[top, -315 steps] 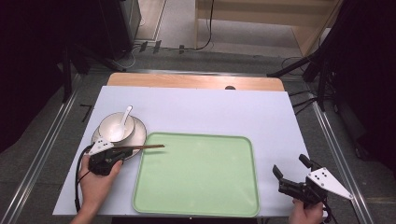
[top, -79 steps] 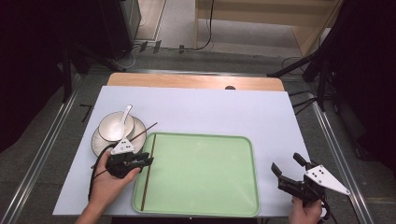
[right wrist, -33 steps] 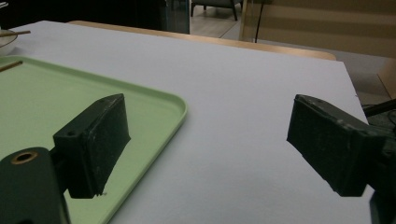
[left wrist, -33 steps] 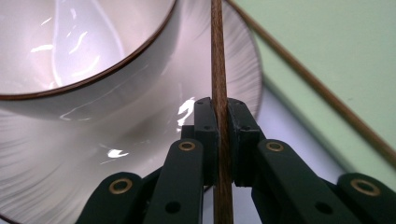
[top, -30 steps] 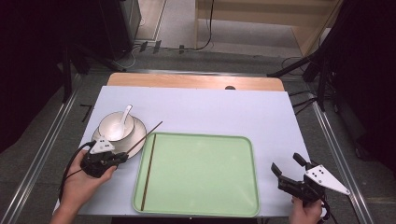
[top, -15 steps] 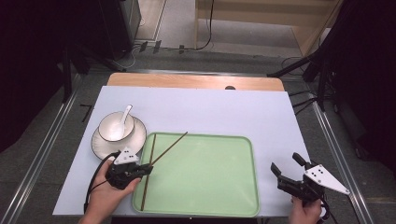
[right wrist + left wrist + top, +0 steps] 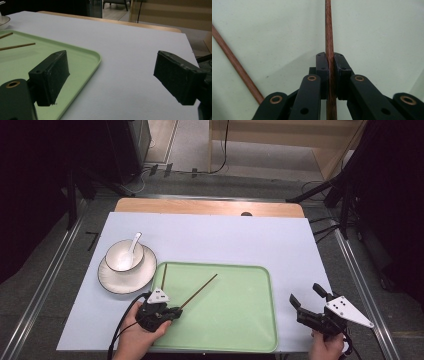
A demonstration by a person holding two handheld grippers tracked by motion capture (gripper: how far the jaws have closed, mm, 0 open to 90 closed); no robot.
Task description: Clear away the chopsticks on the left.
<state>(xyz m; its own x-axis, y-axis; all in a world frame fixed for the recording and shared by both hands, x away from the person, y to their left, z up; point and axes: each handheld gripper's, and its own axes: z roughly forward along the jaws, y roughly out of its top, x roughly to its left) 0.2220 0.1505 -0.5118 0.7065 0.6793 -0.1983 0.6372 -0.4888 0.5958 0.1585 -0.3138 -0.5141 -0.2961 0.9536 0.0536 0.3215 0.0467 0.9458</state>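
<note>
Since half a second ago, the left tongs (image 7: 172,311) have slid a little toward 3 o'clock along the near edge of the green tray (image 7: 240,320), and the chopstick (image 7: 199,291) they carry now reaches farther over the tray's middle, pointing toward 1 o'clock. In the left gripper view these tongs (image 7: 331,72) are pressed together on that chopstick (image 7: 328,37), which runs straight up between the two black pads, with the pale tray floor (image 7: 374,32) behind it. A second chopstick (image 7: 163,276) lies along the tray's left edge at 9 o'clock, its far tip over the rim near the plate; in the left gripper view it shows as a slanted brown stick (image 7: 237,67) to the left of the tongs. At 10 o'clock from the tray stands a white plate (image 7: 112,281) on the counter (image 7: 225,237), with a white bowl (image 7: 120,262) on it and a white spoon (image 7: 132,245) leaning inside the bowl. The right tongs (image 7: 306,296) rest at the counter's near right corner, at 4 o'clock from the tray, spread wide and holding nothing; in the right gripper view their (image 7: 112,78) two pads stand well apart over the bare counter beside the tray rim (image 7: 96,58).
</note>
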